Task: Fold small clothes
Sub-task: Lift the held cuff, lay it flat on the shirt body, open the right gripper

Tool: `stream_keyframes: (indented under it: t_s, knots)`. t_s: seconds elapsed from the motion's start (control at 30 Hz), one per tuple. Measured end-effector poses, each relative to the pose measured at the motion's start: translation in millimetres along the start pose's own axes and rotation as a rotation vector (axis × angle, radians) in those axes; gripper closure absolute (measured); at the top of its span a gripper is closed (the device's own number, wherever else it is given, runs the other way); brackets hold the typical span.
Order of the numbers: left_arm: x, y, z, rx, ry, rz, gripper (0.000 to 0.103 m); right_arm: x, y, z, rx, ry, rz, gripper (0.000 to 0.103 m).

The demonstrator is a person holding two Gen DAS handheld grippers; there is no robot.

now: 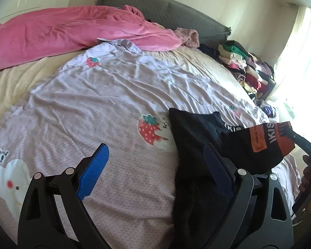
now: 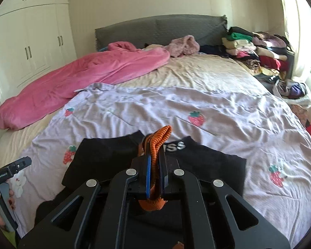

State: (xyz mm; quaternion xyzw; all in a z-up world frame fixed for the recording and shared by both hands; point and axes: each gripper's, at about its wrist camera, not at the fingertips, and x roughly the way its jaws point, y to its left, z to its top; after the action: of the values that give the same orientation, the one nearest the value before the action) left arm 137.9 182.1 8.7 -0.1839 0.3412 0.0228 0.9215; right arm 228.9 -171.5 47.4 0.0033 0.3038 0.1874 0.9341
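Fabric of a small black garment is spread on the near part of the bed, partly raised at one edge: its orange ribbed band is clenched between the blue pads of the right gripper, whose jaws are fully closed on it. In the left wrist view the same garment is seen draped from that grip, its orange and black lettered band lifted toward the right, while the rest trails down over the lilac strawberry-print sheet. The left gripper is held wide open just above the sheet, with nothing pressed between its pads; the black cloth lies behind its right finger. The garment is judged light, soft and limp, likely to sag and slide rather than keep any shape, so a pinch on the ribbed band or at a free corner is probably the surest hold. The near lower part of the garment is hidden by the gripper bodies, and its overall outline cannot be made out; the white lettering is only partly readable. Farther off, a pink blanket is heaped on the left, a stack of folded clothes is piled at the far right, and a grey headboard closes the scene.
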Motion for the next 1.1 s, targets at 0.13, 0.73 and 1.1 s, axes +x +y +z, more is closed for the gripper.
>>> stream_keyframes:
  t_s: [0.13,0.73,1.1]
  knots:
    - [7,-11,0,0.027,0.015,-0.004,0.018,-1,-12,-8,0.019,0.009,-0.008,0.098]
    - [99,-109,-5,0.224,0.202,-0.094,0.032,18,-32,-30,0.017,0.077,-0.046,0.098]
    - [114,-96,-13,0.195,0.255,-0.103,0.034,21,-58,-45,0.108,0.088,-0.131,0.066]
